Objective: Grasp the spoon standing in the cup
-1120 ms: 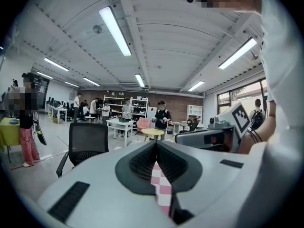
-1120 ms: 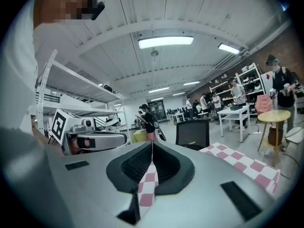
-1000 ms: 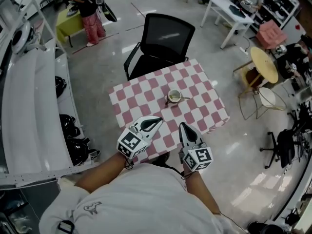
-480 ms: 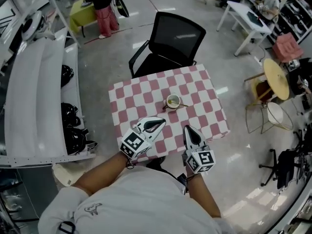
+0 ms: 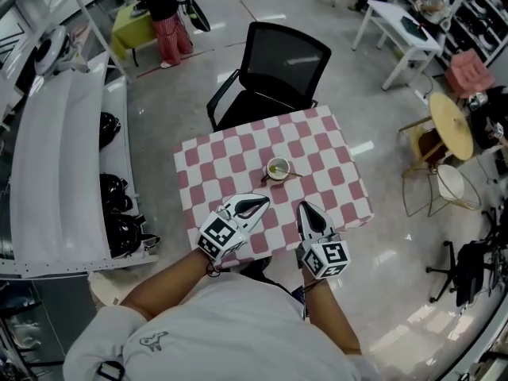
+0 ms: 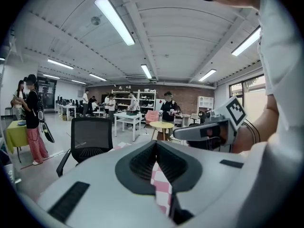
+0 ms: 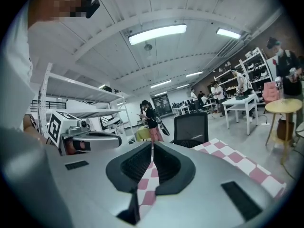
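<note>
Two grippers, lower centre, over near desk edge | left gripper (image 5: 255, 203) and right gripper (image 5: 305, 209): jaws clenched, holding nothing | thin metal spoon (image 5: 289, 173) in small pale round cup (image 5: 277, 168), middle of pink-white checked desk (image 5: 226, 161), well apart | advice: open jaws first, pinch handle gently so cup stays upright

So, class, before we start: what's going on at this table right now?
A person stands at the near edge of a pink-and-white checked table, with a hand-held gripper in each hand. The left hand-held gripper and right hand-held gripper hover over the near edge, each with its jaws together and nothing between them. The cup sits near the table's middle, the spoon leaning out to the right. Neither gripper has reached it yet.
</note>
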Demonstrator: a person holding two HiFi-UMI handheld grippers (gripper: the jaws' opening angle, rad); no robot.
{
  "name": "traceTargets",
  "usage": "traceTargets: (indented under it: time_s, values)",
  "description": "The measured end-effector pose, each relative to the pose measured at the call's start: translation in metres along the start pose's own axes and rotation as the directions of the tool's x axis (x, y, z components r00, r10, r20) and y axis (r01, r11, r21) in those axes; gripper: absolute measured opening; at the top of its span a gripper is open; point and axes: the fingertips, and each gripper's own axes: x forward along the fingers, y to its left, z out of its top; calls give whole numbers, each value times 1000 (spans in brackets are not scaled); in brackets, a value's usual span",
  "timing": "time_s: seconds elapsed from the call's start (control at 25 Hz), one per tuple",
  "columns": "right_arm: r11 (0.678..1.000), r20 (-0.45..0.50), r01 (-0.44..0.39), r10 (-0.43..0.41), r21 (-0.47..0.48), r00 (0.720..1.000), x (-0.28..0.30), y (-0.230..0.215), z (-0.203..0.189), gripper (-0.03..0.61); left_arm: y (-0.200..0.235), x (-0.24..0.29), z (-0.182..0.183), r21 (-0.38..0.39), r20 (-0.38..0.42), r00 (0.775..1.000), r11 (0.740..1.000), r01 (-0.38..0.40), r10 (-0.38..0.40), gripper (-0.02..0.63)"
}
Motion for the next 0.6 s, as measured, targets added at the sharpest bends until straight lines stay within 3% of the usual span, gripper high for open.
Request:
traceTargets:
  time_s: [0.6]
  values:
    - [996, -82, 70, -66, 52, 994, 20, -45, -37, 43, 22, 33, -31, -47, -35, 999, 999, 17, -18, 11]
